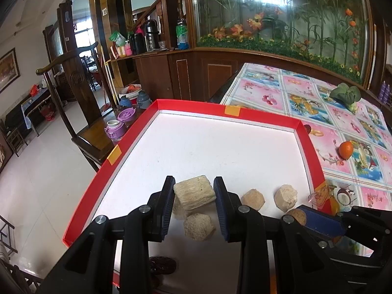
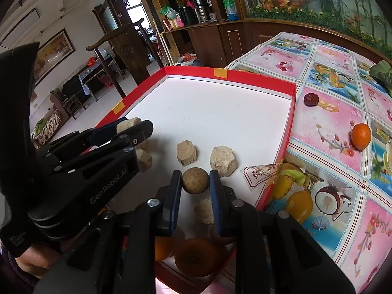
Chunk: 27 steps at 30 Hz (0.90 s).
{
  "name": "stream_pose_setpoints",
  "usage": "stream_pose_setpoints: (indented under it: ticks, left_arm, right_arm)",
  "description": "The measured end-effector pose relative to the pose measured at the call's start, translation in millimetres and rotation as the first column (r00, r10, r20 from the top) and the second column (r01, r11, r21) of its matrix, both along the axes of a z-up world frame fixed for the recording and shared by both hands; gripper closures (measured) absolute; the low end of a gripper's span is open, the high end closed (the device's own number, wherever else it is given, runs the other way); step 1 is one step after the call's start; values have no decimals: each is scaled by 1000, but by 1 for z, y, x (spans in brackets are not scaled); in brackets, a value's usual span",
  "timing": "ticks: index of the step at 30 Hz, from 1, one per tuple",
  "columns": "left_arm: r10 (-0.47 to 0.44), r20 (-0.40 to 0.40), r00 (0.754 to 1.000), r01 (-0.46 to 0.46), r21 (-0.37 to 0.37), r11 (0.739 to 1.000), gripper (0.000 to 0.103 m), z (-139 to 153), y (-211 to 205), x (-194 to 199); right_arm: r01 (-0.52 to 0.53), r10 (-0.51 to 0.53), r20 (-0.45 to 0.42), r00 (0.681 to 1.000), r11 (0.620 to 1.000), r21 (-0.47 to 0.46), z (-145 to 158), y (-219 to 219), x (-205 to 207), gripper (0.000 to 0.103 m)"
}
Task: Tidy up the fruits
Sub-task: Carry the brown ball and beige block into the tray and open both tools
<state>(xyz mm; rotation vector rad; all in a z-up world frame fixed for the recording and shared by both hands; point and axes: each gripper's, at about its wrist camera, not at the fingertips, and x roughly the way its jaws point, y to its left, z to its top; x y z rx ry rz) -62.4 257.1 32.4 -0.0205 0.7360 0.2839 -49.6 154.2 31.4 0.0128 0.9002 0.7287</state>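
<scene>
Both tools loaded over the tray

Left tool [image 1: 193, 191] grips a pale block [image 1: 193, 192], right tool [image 2: 195, 180] a brown ball [image 2: 195, 180]; next, lower them among pieces at 12 o'clock in tray [image 1: 245, 115].

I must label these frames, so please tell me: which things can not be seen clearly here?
- Left wrist view: dark fruit at the bottom, half hidden by the left gripper.
- Right wrist view: oranges low in the tray, shadowed and covered by the right gripper.
- Right wrist view: greens, cut by the edge.
</scene>
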Motion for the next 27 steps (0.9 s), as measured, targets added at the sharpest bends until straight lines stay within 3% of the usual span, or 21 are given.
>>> stream_pose_setpoints:
  ticks: [18,22,24,27]
  left_arm:
    - [10,-42,999,-10,0,1000,70,-10,1,3]
    - [20,-43,999,-21,-13,1000,51,-8,2,2]
    - [33,-30,999,-34,-18,999,46,-3,4,-1]
    - [51,-19,999,-51,-11,999,40,2,5,-1]
  right_arm:
    - [-6,5,-27,1000,999,-44,-11,5,3,77]
    - [-11,10,-31,999,999,-30,-9,0,3,70]
    - [-1,1,-12,1000,1000,-20,-4,-5,3,60]
    - [19,-19,16,1000,999,43,6,-21,2,56]
